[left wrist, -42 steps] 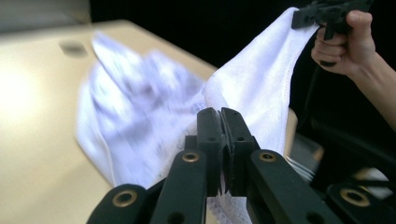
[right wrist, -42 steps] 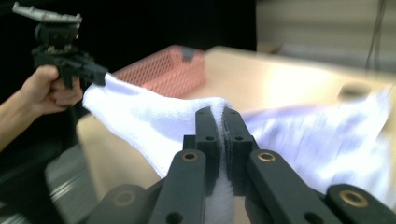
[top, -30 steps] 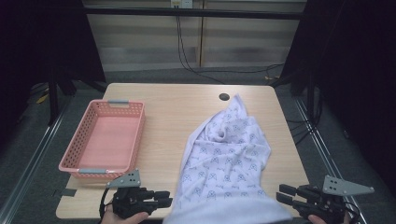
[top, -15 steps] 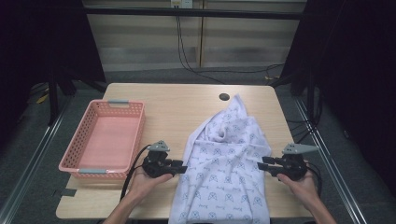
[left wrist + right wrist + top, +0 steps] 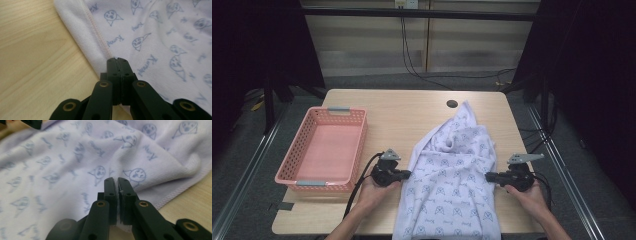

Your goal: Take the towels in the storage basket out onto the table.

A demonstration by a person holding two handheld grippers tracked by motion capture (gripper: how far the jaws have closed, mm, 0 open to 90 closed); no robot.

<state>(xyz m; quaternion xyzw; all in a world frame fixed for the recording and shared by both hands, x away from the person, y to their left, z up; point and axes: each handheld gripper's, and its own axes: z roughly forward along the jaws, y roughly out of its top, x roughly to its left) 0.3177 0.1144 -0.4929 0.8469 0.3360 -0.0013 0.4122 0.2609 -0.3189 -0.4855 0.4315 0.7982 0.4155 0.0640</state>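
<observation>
The towel runs off the bottom edge in the high view — its near end is cut away. In the left gripper view the cloth hides the table beneath, and the far print blurs — words there can't be read.

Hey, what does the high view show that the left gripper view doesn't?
High view: the pink basket left of the cloth, the right hand-held gripper at the cloth's right edge, both of the person's hands, and the floor around the table.
Left gripper view: up close, the left hand-held gripper shut on the cloth's hemmed edge, with its stitching and blue animal-face print.
Both: the printed cloth on the wooden table, and that gripper at its left edge.
</observation>
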